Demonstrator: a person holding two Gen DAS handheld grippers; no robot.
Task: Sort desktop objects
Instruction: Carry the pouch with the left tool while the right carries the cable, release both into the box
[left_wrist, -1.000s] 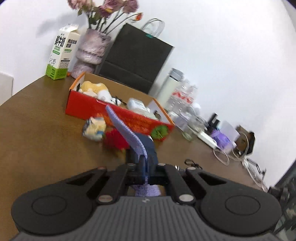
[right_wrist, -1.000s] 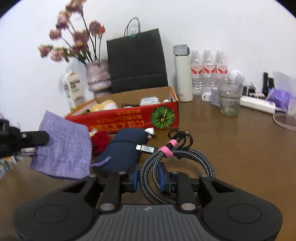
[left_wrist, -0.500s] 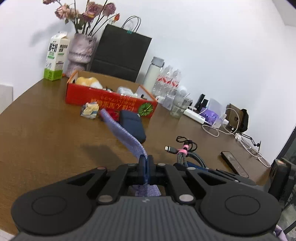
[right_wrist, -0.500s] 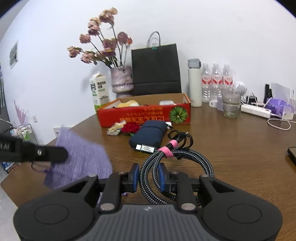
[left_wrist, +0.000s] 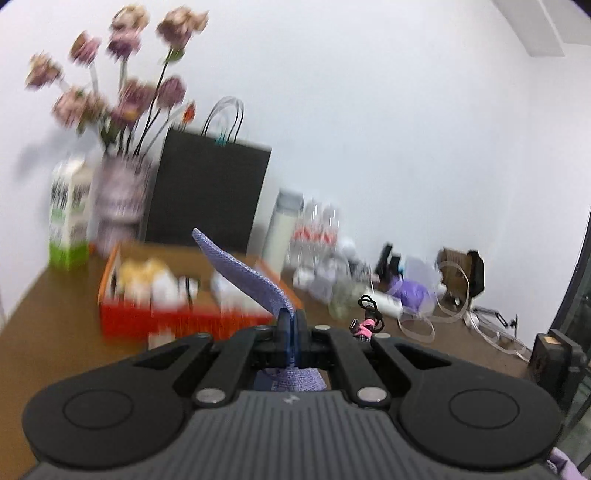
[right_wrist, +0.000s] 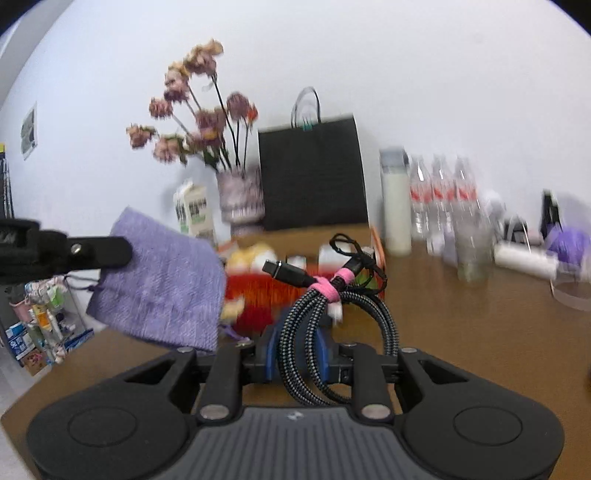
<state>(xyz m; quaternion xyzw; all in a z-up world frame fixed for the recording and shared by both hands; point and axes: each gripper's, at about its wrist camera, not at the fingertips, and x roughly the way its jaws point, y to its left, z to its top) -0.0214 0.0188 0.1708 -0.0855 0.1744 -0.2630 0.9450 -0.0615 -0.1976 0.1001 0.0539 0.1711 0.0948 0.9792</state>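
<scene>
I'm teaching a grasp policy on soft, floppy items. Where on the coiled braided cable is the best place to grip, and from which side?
Grip the braided cable across the bundled strands at the near end of the coil, opposite the pink tie, coming end-on in the loop's plane. The strands run parallel there, so the right gripper, shut on them, traps the whole bundle, while the tie stops the loops from spreading.

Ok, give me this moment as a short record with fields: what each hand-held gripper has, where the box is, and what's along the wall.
left hand-held gripper: shut on purple cloth pouch, held in the air
right hand-held gripper: shut on coiled braided cable with pink tie
red box: on brown table, already holds several items, blurred
along wall: milk carton, flower vase, black paper bag, white flask, water bottles
image quality: motion blur
</scene>
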